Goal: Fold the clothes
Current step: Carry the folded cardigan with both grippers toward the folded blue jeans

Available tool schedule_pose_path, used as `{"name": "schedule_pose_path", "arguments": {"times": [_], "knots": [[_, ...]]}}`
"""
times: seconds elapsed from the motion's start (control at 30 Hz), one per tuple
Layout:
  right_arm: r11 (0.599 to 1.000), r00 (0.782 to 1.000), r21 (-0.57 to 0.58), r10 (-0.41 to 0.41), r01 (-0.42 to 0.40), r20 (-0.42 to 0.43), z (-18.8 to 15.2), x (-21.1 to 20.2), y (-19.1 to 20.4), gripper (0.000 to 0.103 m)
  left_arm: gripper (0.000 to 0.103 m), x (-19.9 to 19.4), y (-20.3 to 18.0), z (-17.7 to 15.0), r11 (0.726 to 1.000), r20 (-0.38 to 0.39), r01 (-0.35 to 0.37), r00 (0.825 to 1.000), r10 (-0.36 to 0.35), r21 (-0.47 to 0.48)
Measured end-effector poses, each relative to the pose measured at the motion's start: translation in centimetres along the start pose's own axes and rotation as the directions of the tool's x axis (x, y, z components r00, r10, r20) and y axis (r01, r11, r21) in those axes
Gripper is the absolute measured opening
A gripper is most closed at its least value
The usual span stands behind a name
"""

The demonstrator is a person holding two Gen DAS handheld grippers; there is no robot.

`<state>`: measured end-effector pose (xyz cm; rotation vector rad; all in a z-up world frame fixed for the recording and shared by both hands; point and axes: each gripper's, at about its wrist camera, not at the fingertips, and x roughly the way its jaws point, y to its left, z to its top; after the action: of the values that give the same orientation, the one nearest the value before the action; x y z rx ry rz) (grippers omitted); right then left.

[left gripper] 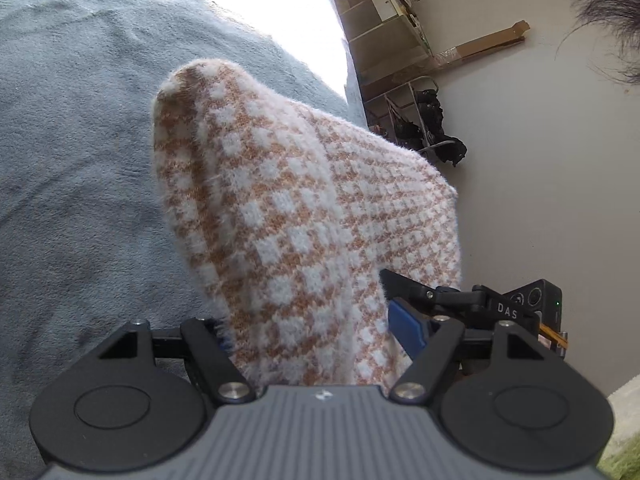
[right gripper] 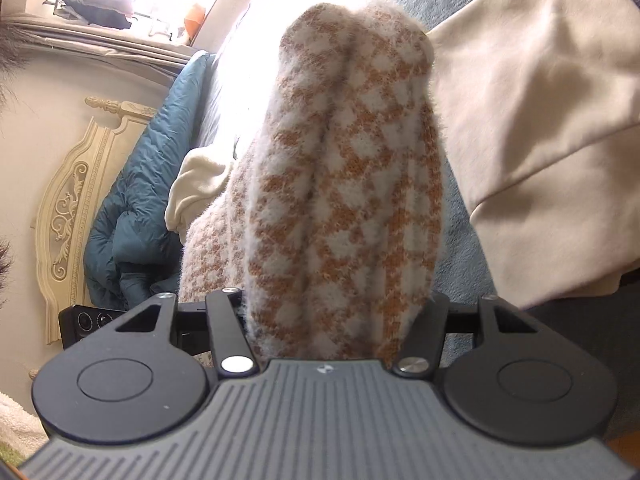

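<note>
I've got the checked sweater (left gripper: 304,216) bunched and clamped in both the left gripper (left gripper: 308,344) and the right gripper (right gripper: 336,320), filling mid-frame above the grey blanket (left gripper: 72,160).

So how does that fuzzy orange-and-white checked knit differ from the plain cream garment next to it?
The fuzzy orange-and-white checked knit is patterned and hairy; the plain cream garment is smooth and one colour. The knit is bunched and clamped in the right gripper; the cream one is in neither gripper. Both are soft clothes above the grey-blue blanket.
</note>
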<state>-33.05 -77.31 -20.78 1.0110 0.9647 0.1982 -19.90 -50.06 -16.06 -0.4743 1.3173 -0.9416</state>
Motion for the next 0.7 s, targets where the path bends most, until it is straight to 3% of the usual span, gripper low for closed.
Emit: {"name": "schedule_pose_path", "arguments": {"times": [0.23, 0.47, 0.7], "knots": [[1.000, 0.998, 0.009, -0.019, 0.019, 0.061, 7.2, -3.5, -3.7, 0.054, 0.073, 7.9, -3.8, 4.2, 0.999, -0.032, 0.017, 0.999, -0.016, 0.039], [0.998, 0.998, 0.047, -0.038, 0.036, 0.044, 12.6, -2.1, -7.4, 0.054, 0.073, 14.3, -4.2, 6.5, 0.999, -0.049, -0.015, 0.999, 0.016, 0.030], [0.989, 0.997, 0.128, -0.070, 0.073, -0.026, 14.4, 1.9, -13.1, 0.055, 0.072, 18.2, -1.4, 6.4, 0.994, -0.071, -0.096, 0.993, 0.093, -0.043]]}}
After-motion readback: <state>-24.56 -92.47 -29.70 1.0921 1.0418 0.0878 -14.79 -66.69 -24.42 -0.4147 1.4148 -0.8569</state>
